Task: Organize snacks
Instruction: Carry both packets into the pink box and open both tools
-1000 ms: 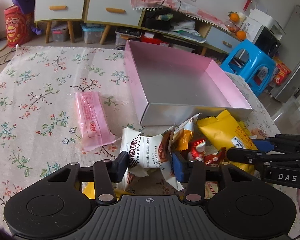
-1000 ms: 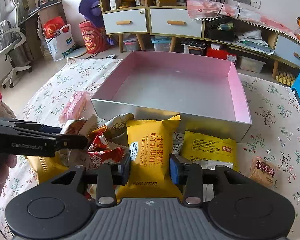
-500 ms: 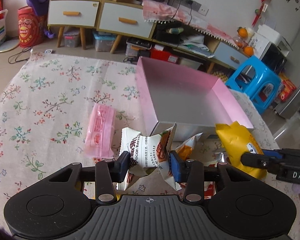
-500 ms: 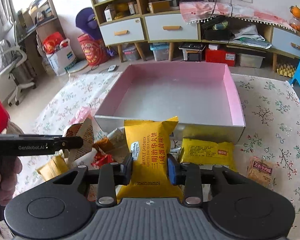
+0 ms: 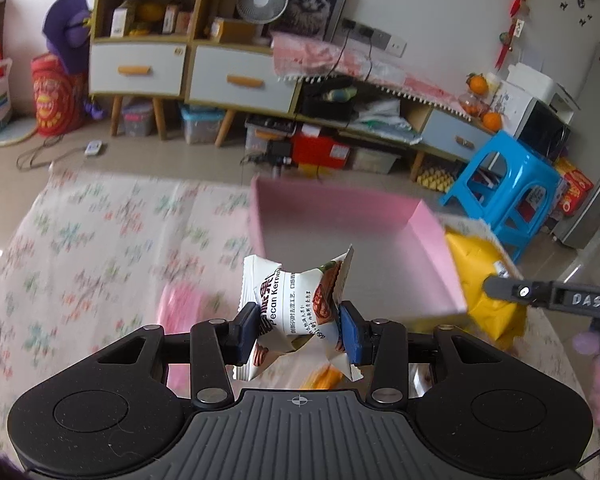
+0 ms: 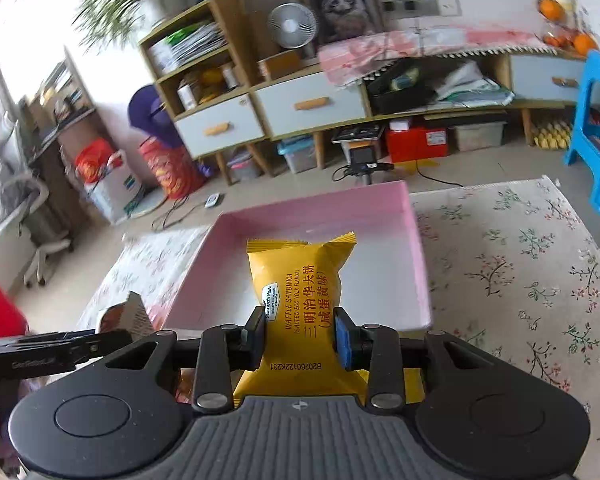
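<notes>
Floral cloth covers the desk (image 6: 520,272), and a pink tray (image 6: 416,264) sits on it as the landmark. Left claw (image 5: 298,330) pinches a white pecan pack (image 5: 296,300), held up in the air at the tray's near-left corner. Right claw (image 6: 300,334) pinches a yellow waffle pack (image 6: 300,280) by its lower half, upright above the tray's near wall, its top over the tray floor. A blurred pink packet (image 5: 180,304) lies left of the tray.
</notes>
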Demonstrator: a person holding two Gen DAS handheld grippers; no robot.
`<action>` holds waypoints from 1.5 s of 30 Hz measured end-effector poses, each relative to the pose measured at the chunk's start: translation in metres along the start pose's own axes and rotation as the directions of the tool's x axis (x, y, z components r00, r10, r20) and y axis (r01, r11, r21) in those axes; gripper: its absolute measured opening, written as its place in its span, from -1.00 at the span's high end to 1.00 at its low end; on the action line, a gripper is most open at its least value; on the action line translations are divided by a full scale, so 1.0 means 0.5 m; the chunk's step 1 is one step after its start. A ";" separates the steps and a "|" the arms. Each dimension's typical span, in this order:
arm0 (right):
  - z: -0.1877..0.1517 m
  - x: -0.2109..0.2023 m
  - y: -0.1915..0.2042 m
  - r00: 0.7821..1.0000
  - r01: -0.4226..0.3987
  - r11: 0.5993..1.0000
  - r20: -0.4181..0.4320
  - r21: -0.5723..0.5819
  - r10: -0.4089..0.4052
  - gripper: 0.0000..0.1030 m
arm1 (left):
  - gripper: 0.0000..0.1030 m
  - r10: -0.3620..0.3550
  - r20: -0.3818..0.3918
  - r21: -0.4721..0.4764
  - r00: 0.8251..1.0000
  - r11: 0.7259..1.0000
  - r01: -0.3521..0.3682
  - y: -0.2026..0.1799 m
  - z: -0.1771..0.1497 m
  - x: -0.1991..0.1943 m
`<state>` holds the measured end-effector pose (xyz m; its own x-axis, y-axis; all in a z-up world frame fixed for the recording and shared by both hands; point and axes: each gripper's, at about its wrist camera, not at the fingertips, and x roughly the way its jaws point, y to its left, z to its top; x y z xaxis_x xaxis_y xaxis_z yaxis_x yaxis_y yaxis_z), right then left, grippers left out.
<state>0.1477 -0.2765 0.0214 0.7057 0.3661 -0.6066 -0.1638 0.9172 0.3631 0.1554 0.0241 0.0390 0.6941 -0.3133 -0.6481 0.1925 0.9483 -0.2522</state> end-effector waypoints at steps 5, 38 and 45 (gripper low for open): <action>0.026 0.025 -0.030 0.998 -0.049 0.997 0.051 0.060 0.046 0.55 | 0.21 0.027 0.019 0.058 0.999 0.998 -0.028 -0.053 0.039 0.049; 0.026 0.067 -0.049 0.997 0.046 0.999 0.065 -0.008 -0.046 -0.08 | -0.66 0.151 0.016 0.085 0.988 0.985 -0.152 -0.106 0.014 0.168; 0.018 0.036 -0.033 0.996 0.073 0.997 0.062 -0.036 -0.071 -0.35 | -0.77 0.119 0.019 0.076 0.993 0.990 -0.120 -0.094 0.012 0.123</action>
<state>0.1695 -0.2864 0.0108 0.7569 0.2899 -0.5858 -0.1363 0.9465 0.2923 0.1933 -0.0397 0.0151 0.7254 -0.1973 -0.6595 0.1597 0.9801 -0.1175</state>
